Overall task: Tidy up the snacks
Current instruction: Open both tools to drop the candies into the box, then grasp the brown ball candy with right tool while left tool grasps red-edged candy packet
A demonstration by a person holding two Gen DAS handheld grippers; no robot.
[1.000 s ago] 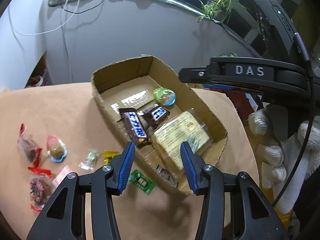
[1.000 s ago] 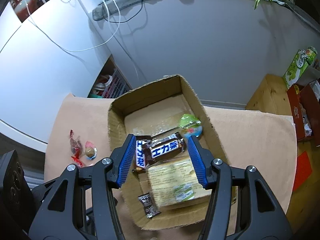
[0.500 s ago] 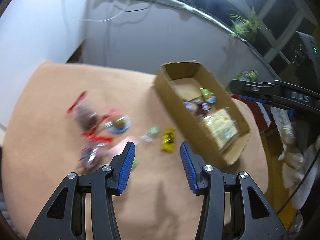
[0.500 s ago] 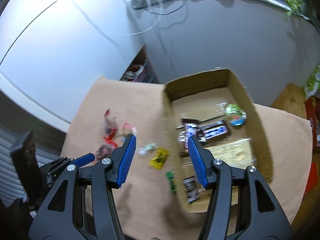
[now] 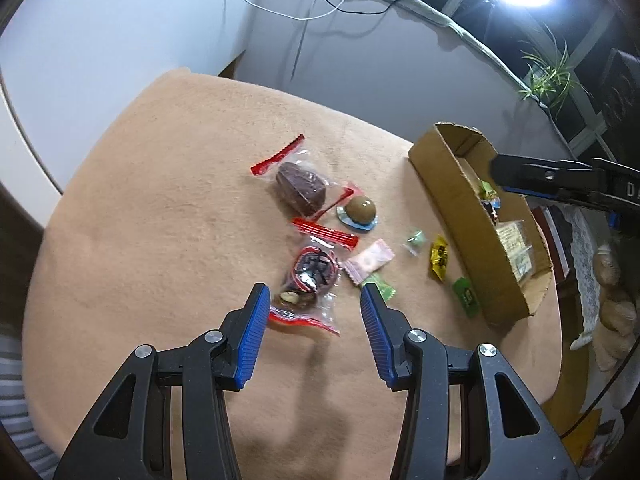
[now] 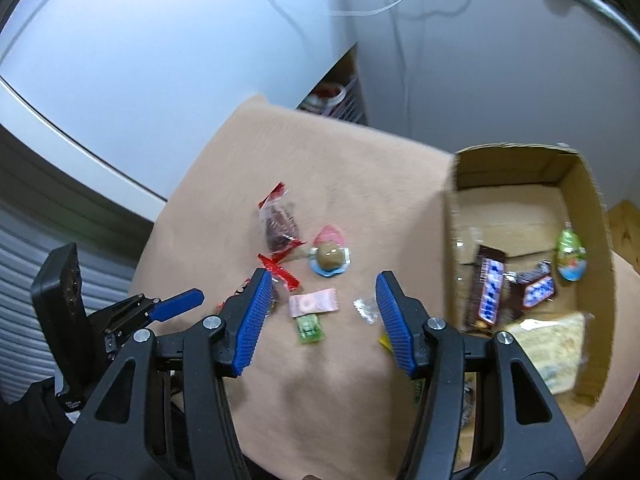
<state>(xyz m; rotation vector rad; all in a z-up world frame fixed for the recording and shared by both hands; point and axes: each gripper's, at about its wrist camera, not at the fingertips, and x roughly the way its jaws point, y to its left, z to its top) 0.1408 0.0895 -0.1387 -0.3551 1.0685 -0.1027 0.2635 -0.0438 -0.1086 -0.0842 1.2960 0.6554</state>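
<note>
Loose snacks lie on the tan cloth: a dark cake in a red-edged clear bag (image 5: 300, 184) (image 6: 278, 222), a brown round sweet on a blue wrapper (image 5: 360, 210) (image 6: 329, 258), a nut-and-date bag (image 5: 310, 280), a pink candy (image 5: 368, 260) (image 6: 314, 302), small green candies (image 5: 382, 286) (image 6: 309, 329) and a yellow candy (image 5: 439, 258). The cardboard box (image 5: 452, 196) (image 6: 450, 216) at the right holds chocolate bars (image 6: 490, 288), a cracker pack (image 6: 556, 348) and a green sweet (image 6: 571, 256). My left gripper (image 5: 312, 300) is open and empty above the nut bag. My right gripper (image 6: 322, 292) is open and empty above the pink candy.
A green flat packet (image 5: 466, 296) lies against the box's near wall. A grey wall with hanging cables (image 5: 320, 0) stands behind the table. A potted plant (image 5: 548, 72) is at the back right. The table's cloth edge (image 5: 36, 280) drops off at the left.
Both grippers have swung left, away from above the box, and now hang over the loose snacks on the cloth. Both stay open and empty.
</note>
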